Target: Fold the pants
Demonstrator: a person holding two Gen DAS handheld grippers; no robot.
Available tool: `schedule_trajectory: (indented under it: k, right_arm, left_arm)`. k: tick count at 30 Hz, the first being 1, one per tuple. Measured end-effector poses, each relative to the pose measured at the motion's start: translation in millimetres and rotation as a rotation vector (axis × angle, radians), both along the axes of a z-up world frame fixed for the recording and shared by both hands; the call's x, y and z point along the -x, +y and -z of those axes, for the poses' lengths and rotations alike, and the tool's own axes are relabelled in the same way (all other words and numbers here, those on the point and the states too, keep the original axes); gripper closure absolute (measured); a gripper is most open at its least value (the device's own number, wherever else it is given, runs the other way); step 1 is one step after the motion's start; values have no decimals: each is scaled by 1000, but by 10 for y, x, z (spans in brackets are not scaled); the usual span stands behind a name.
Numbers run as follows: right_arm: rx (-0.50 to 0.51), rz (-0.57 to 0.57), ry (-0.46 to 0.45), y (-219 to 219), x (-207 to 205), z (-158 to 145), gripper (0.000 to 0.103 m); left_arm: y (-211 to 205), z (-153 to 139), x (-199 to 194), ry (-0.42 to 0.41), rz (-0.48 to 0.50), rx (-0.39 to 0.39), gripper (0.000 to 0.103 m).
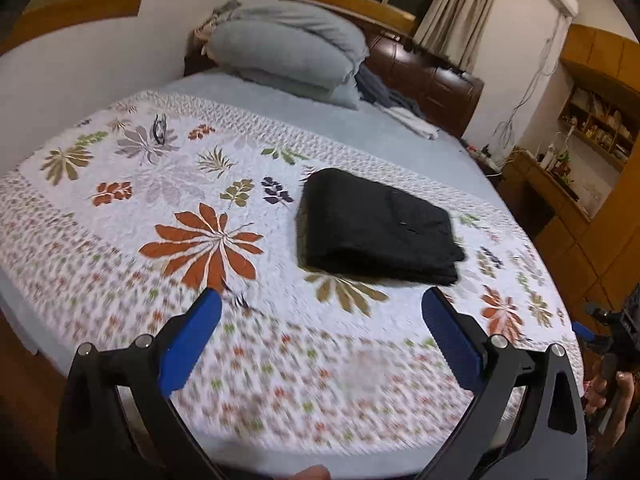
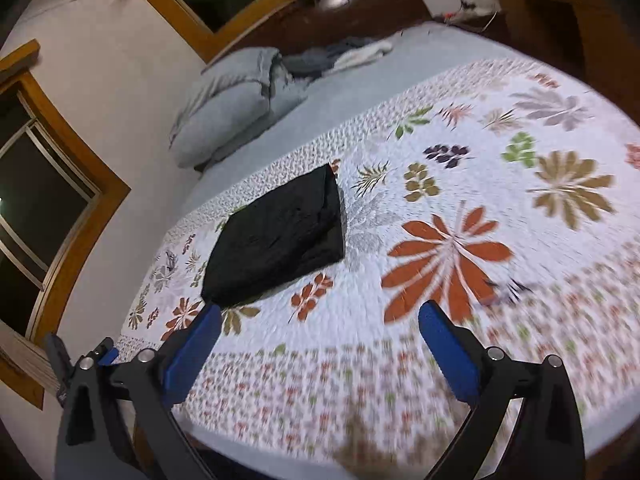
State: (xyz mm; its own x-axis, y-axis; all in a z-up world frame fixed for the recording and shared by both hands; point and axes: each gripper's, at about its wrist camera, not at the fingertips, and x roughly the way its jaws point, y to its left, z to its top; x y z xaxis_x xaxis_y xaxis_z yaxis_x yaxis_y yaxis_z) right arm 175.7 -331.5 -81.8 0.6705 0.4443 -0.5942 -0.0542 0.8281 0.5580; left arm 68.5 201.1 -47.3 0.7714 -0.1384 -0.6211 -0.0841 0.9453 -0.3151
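Note:
The black pants (image 1: 376, 226) lie folded into a compact rectangle on the floral quilt (image 1: 168, 216). In the right wrist view the pants (image 2: 280, 240) lie ahead and to the left. My left gripper (image 1: 322, 300) is open and empty, held above the quilt just short of the pants' near edge. My right gripper (image 2: 320, 312) is open and empty, above the quilt to the right of the pants. The right gripper also shows at the far right edge of the left wrist view (image 1: 612, 328).
Grey pillows (image 1: 288, 48) and loose clothes (image 1: 400, 112) sit at the head of the bed by the brown headboard (image 1: 432, 76). A pair of glasses (image 1: 159, 128) lies on the quilt at far left. Wooden shelves and a desk (image 1: 592, 140) stand to the right.

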Motion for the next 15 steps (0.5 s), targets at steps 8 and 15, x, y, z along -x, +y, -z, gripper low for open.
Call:
schedule_trajectory:
  k: [8,15]
  right_arm:
    - [31,7,-85,71,1007,-391,3]
    - [96,-49,-154,331,1625,-828,3]
  left_arm:
    - [-472,-550,904,-68,10,-58,3]
    - [-848,-936,1487,-104,-2,-161,3]
